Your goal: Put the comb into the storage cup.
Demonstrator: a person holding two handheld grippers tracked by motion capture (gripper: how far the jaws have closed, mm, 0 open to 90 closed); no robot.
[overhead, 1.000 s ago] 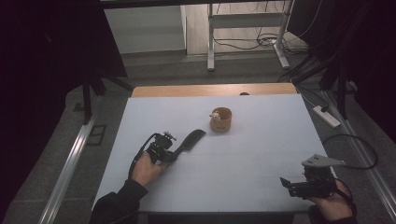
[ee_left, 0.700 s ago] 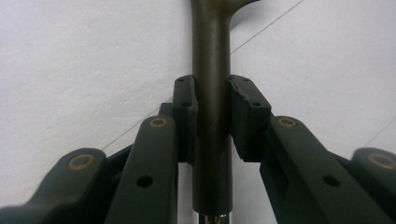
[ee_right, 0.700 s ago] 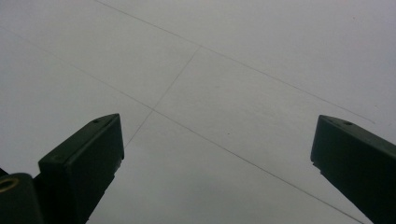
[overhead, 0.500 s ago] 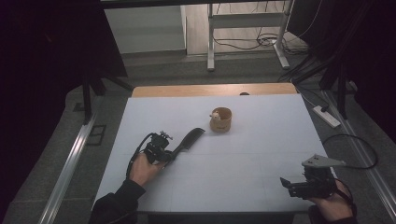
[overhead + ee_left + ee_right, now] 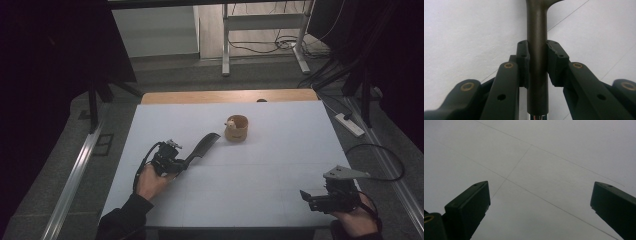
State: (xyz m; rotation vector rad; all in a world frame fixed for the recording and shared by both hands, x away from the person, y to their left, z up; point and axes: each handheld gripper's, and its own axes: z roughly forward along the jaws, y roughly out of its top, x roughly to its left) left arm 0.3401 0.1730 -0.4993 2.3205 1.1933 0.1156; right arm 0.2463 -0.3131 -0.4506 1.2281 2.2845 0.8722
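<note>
My left gripper [image 5: 185, 162] is on the left half of the white table [image 5: 270, 165] and is shut on the handle of a dark spatula [image 5: 205, 144]. The spatula's blade points up and right toward a small wooden cup [image 5: 236, 128]. The cup stands upright near the table's middle, with a pale item at its rim. In the left gripper view both pads clamp the round brown handle [image 5: 537, 37], at my left gripper [image 5: 537, 60]. My right gripper [image 5: 306, 196] rests near the front right corner, open. Bare table shows between its jaws at my right gripper [image 5: 541, 202].
A wooden strip [image 5: 225, 96] runs along the table's far edge. A power strip [image 5: 349, 124] and a looping cable [image 5: 380, 155] lie on the floor to the right. A metal rail [image 5: 75, 175] runs along the left side.
My left hand has shifted slightly to the left with the spatula, whose blade now sits a little farther up the table. The right gripper has stayed still.
</note>
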